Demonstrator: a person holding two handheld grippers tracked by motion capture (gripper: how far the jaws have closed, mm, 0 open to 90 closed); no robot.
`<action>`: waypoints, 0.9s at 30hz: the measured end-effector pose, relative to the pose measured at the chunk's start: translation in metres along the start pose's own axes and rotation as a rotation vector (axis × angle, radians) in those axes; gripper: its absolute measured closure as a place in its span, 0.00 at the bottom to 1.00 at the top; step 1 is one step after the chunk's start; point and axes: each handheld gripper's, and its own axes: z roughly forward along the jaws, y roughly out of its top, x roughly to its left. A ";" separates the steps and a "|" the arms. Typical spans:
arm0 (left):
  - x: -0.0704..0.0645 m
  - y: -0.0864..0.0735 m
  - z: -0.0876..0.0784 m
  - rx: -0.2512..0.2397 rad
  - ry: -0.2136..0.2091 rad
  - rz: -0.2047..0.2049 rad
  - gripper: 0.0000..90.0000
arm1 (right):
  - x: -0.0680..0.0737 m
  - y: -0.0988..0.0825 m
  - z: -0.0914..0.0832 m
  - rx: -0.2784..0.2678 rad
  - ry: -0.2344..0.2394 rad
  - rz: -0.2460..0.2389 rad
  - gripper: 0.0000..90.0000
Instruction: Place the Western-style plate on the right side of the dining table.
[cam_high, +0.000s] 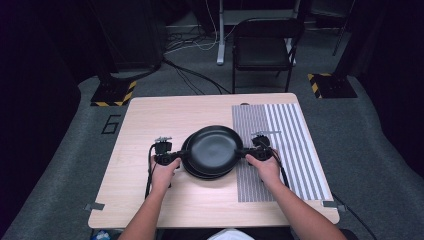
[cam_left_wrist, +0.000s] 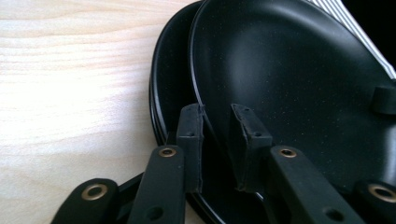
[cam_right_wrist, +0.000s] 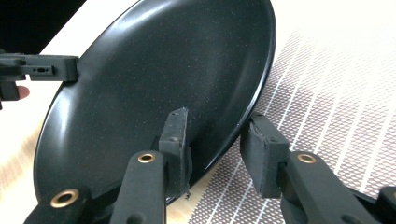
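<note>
Where striped mat (cam_high: 280, 150) ends, pale wood table (cam_high: 150, 125).

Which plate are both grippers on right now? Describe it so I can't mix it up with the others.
On the light wooden table, just left of the grey striped mat, sits a stack of round black plates. The top black plate is the one, with the left gripper and right gripper clamped on opposite edges of its rim. Unlike the plates below, it is lifted off the stack.
</note>
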 end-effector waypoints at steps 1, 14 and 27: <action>-0.001 0.000 0.001 -0.004 0.008 0.009 0.81 | -0.001 0.000 -0.001 0.000 0.001 -0.002 0.69; -0.008 -0.004 0.011 -0.006 0.007 0.020 0.74 | 0.006 0.001 -0.008 0.000 -0.049 -0.051 0.63; -0.009 -0.005 0.012 -0.019 0.007 0.030 0.72 | 0.012 -0.015 -0.022 -0.009 -0.003 0.028 0.65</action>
